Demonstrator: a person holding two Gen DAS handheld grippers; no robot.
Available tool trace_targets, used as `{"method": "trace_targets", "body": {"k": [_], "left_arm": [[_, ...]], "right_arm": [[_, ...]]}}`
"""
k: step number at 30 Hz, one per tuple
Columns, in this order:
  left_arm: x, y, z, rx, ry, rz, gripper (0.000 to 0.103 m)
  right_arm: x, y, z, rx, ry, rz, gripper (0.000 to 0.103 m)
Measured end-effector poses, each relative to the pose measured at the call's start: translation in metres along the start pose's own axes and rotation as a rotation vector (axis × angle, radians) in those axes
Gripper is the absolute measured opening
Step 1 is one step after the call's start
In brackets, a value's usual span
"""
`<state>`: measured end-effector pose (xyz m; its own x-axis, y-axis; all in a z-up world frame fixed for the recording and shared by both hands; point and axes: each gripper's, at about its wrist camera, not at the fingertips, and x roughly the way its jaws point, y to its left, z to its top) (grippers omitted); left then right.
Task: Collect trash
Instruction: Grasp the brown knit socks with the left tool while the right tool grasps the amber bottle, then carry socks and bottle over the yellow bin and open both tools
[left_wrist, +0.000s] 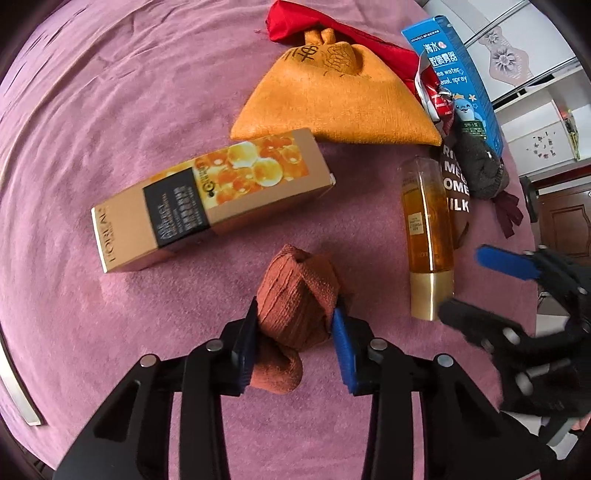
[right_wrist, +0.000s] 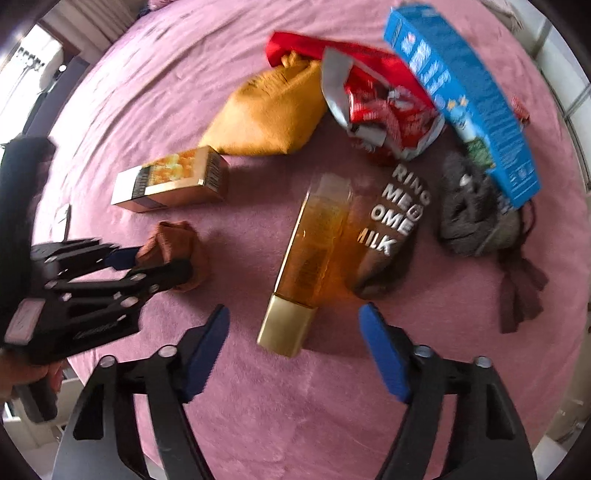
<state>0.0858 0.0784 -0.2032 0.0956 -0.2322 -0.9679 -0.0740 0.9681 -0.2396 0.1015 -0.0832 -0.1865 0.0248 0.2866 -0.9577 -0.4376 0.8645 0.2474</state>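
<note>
Rust-brown knit fabric, a rolled sock (left_wrist: 295, 295), sits low in the centre of the left wrist view, pinched between the blue pads of the left gripper (left_wrist: 295, 325), whose jaws are closed tight against its sides. In the right wrist view the right gripper (right_wrist: 293, 332) hangs with its jaws spread wide and nothing between them, the gold cap of an amber bottle (right_wrist: 310, 254) lying just ahead of the gap on the pink bedspread (right_wrist: 295, 406). Beside the bottle, to its right in that frame, lies a dark sock with white lettering (right_wrist: 391, 225), touching it. Further right is a grey knit bundle (right_wrist: 469, 218). At mid-left lies a gold L'Oreal carton (left_wrist: 210, 199), apart from the sock. Beyond it rests an orange cloth pouch (left_wrist: 332, 99) overlapping a red cloth (left_wrist: 295, 18). At the upper right a crumpled red and silver wrapper (right_wrist: 373, 107) sits against a blue nasal spray box (right_wrist: 465, 92).
</note>
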Motion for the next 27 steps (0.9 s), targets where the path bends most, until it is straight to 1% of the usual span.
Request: {"method": "trace_targets", "body": {"k": [3,5,7,9,10,11,12,14,18,23,27], "left_arm": [[0.0,0.006,-0.006,-0.019,-0.005,-0.019,0.036],[-0.002,0.008,-0.01,-0.027,-0.007,-0.031,0.036],[-0.005,0.011,-0.018,-0.03,-0.007,-0.036,0.036],[-0.005,0.008,-0.019,-0.036,-0.007,-0.041,0.036],[-0.005,0.007,-0.02,-0.038,-0.007,-0.044,0.036],[-0.006,0.007,-0.021,-0.039,-0.007,-0.043,0.036],[-0.007,0.006,-0.021,-0.041,-0.005,-0.046,0.036],[-0.006,0.001,-0.023,-0.048,0.0,-0.056,0.036],[-0.008,-0.008,-0.027,-0.046,0.0,-0.068,0.035],[-0.01,-0.035,-0.036,-0.06,0.0,-0.102,0.035],[-0.008,-0.064,-0.04,-0.041,0.013,-0.114,0.035]], "right_arm": [[0.01,-0.004,0.004,0.044,0.022,0.004,0.064],[0.017,-0.008,0.009,0.078,0.031,0.021,0.057],[0.024,-0.011,0.015,0.1,0.044,0.023,0.056],[0.029,-0.01,0.021,0.125,0.041,0.026,0.055],[0.032,-0.012,0.025,0.137,0.043,0.026,0.05],[0.033,-0.011,0.028,0.14,0.043,0.021,0.039],[0.033,-0.013,0.029,0.142,0.044,0.02,0.034],[0.031,-0.021,0.031,0.153,0.049,0.054,0.033],[0.024,-0.031,0.026,0.143,0.057,0.08,0.032],[0.008,-0.047,0.006,0.128,0.071,0.13,0.032],[-0.008,-0.061,-0.014,0.109,0.072,0.148,0.032]]}}
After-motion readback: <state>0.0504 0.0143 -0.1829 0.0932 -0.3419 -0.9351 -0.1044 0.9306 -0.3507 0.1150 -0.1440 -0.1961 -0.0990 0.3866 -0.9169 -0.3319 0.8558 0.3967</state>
